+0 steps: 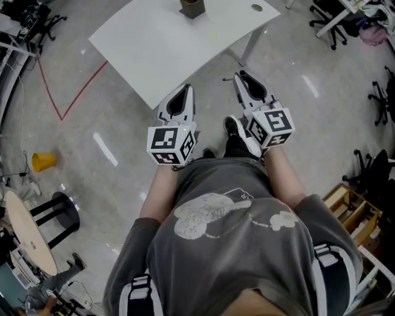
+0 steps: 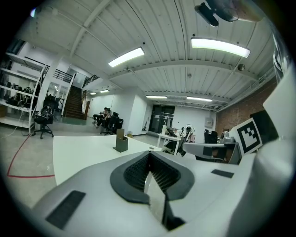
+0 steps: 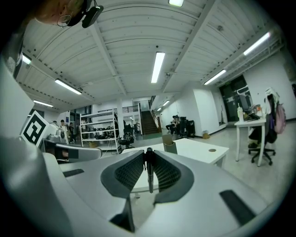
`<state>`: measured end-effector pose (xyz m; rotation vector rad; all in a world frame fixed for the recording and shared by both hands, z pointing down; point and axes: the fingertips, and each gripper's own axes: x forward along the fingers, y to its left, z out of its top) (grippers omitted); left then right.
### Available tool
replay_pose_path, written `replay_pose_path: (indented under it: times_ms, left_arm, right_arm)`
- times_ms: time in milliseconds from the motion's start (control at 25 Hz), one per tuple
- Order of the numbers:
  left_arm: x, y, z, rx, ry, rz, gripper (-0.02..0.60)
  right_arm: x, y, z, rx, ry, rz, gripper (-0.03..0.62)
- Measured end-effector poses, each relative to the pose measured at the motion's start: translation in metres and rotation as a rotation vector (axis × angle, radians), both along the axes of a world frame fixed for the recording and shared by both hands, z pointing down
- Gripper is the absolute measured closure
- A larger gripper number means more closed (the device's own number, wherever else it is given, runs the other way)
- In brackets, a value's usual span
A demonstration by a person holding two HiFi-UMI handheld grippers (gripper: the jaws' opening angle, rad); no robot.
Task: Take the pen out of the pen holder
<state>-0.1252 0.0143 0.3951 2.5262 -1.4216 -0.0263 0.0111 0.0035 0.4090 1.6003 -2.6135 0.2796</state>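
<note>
— Where is the pen?
— The thin dark pen [image 3: 149,171] stands upright, pinched between the jaws of the right gripper [image 1: 239,76], which is held off the near edge of the white counter [image 1: 173,43].
— And the holder?
— The dark box-shaped pen holder [image 1: 192,7] sits at the counter's far edge, well apart from the pen. The left gripper [image 1: 186,89] is closed on nothing, beside the right one.

White table [image 1: 166,43] stood ahead of my fingers [image 1: 179,103], well apart. Red floor line [image 1: 68,99] ran off to their left. Yellow cup [image 1: 43,161] lay left and behind them. Black stool [image 1: 58,210] and round wooden tabletop [image 1: 28,234] sat further back. Office chair [image 1: 326,26] stood far ahead on the right, wooden crate [image 1: 352,207] behind on the right. Staircase [image 3: 149,122] rose beyond the table.
</note>
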Motion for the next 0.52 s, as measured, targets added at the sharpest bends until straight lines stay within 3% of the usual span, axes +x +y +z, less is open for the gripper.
replay_pose_path:
  times_ms: [520]
  left_arm:
    - [-0.014,-0.003,0.000,-0.004,0.026,-0.005,0.574]
  right_arm:
    - [-0.014,-0.001,-0.005,0.000,0.033,-0.014,0.522]
